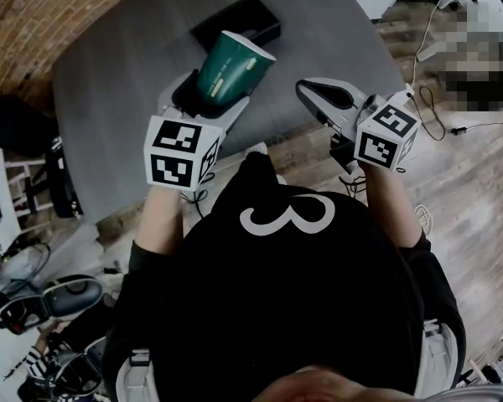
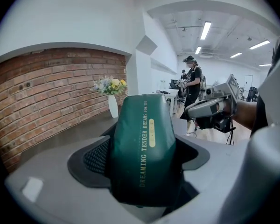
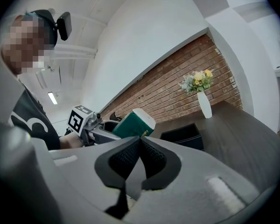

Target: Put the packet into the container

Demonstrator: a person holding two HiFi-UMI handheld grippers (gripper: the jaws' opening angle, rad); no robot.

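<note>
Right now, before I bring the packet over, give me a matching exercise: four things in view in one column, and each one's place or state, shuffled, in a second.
Things
1. green packet
2. black container
3. right gripper
4. white vase

Places or states
A. at the table's far end by the brick wall, holding flowers
B. shut, with nothing in it
C. clamped in the left gripper, off the table
D. resting on the grey table, beyond the packet

Pairs: 1-C, 2-D, 3-B, 4-A.
</note>
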